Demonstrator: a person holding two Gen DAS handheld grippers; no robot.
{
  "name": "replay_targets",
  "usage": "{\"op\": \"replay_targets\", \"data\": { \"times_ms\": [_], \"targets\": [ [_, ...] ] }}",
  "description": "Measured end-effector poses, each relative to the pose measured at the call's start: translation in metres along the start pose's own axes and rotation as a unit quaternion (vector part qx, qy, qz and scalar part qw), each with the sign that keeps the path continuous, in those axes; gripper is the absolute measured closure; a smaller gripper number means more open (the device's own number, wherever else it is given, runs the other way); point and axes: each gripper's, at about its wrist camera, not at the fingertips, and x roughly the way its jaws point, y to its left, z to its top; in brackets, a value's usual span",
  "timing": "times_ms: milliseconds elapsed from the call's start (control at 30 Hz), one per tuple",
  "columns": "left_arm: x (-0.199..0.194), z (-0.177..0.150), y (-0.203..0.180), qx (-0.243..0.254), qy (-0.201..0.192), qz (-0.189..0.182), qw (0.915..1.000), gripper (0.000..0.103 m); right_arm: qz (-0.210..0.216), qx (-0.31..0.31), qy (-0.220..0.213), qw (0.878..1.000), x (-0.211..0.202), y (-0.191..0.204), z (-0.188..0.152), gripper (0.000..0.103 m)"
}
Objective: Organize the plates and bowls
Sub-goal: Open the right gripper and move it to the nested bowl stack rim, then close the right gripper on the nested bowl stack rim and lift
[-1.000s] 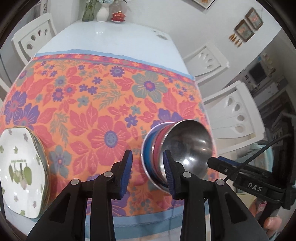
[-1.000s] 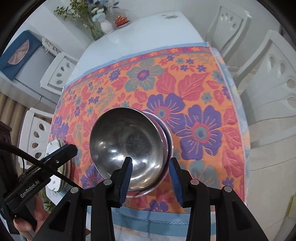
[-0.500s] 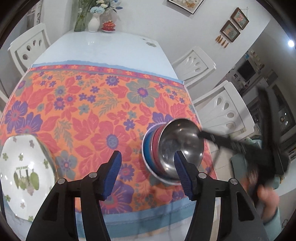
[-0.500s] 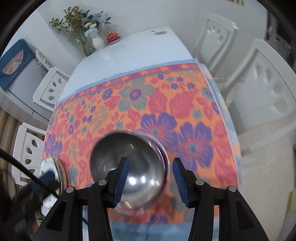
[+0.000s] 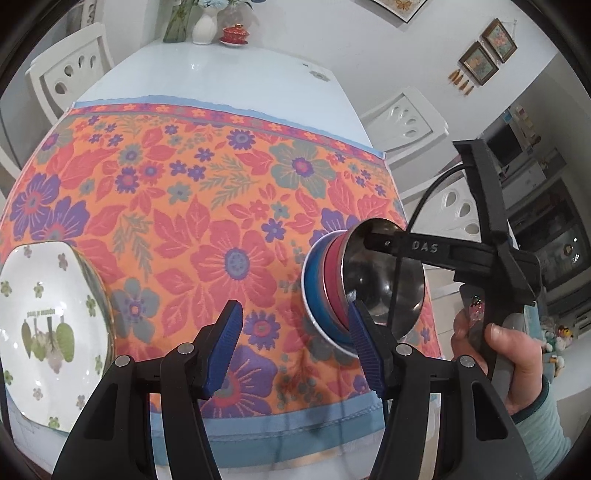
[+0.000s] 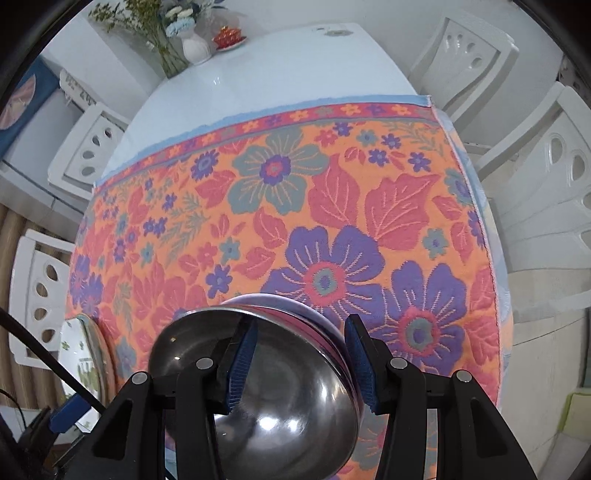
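Note:
A steel bowl (image 5: pixel 384 284) sits nested on top of red and blue bowls (image 5: pixel 321 291) at the near right of the floral cloth. It fills the bottom of the right wrist view (image 6: pixel 280 384). My right gripper (image 6: pixel 299 360) is open and hangs just above the bowl's rim, with one finger over the inside. My left gripper (image 5: pixel 295 349) is open and empty, to the left of the bowl stack. A stack of white plates with a green print (image 5: pixel 44 325) lies at the near left; it shows in the right wrist view too (image 6: pixel 83 365).
The floral cloth (image 5: pixel 207 206) covers the near half of a white table (image 5: pixel 221 77). A vase and a small red pot (image 5: pixel 233 34) stand at the far end. White chairs (image 5: pixel 410 122) line both sides.
Both grippers opened wider and pulled back from the bowl stack. The right gripper then came down close over the steel bowl. The bowls stayed in place.

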Motion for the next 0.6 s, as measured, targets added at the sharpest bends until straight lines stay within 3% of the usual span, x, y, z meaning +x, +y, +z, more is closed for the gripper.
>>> {"op": "replay_targets", "data": {
  "times_ms": [167, 400, 600],
  "targets": [
    [0.014, 0.005, -0.007, 0.002, 0.011, 0.002, 0.9999, 0.046, 0.014, -0.009, 0.000, 1.000, -0.006, -0.003, -0.003, 0.056],
    [0.014, 0.015, -0.019, 0.010, -0.005, -0.022, 0.9997, 0.046, 0.044, -0.013, -0.017, 0.999, -0.055, -0.008, -0.032, 0.051],
    [0.015, 0.021, -0.023, 0.016, -0.020, -0.014, 0.9996, 0.044, -0.007, -0.035, -0.045, 0.998, -0.082, -0.008, -0.054, 0.036]
  ]
}}
